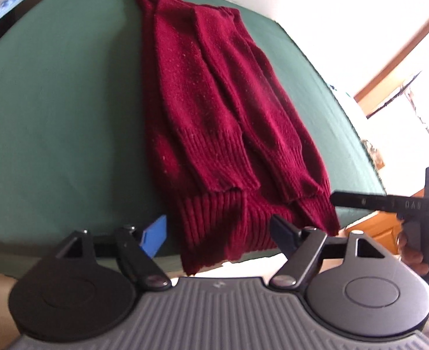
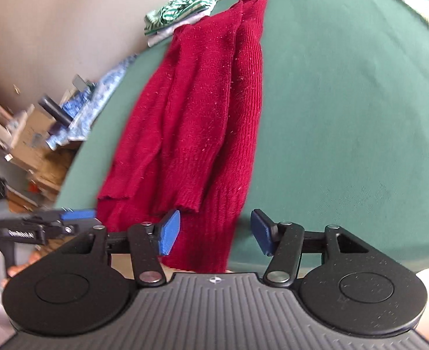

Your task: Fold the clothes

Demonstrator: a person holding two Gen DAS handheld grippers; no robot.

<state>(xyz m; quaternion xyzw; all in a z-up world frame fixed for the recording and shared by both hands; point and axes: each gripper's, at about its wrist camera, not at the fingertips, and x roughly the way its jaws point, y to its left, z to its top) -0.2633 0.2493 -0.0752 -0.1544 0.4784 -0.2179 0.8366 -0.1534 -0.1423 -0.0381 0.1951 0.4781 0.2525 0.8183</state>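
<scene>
Sweater [image 1: 214,110]: one, red; two grippers, left [image 1: 218,234] and right [image 2: 215,230], open.

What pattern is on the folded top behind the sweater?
Green and white stripes on the top, clearest in the right wrist view.

garment: dark red knitted sweater [image 1: 214,110], ribbed at cuffs and hem
state: folded lengthwise into a narrow strip, both sleeves laid along the body
place: spread on the green surface, hem draped over the near edge
</scene>
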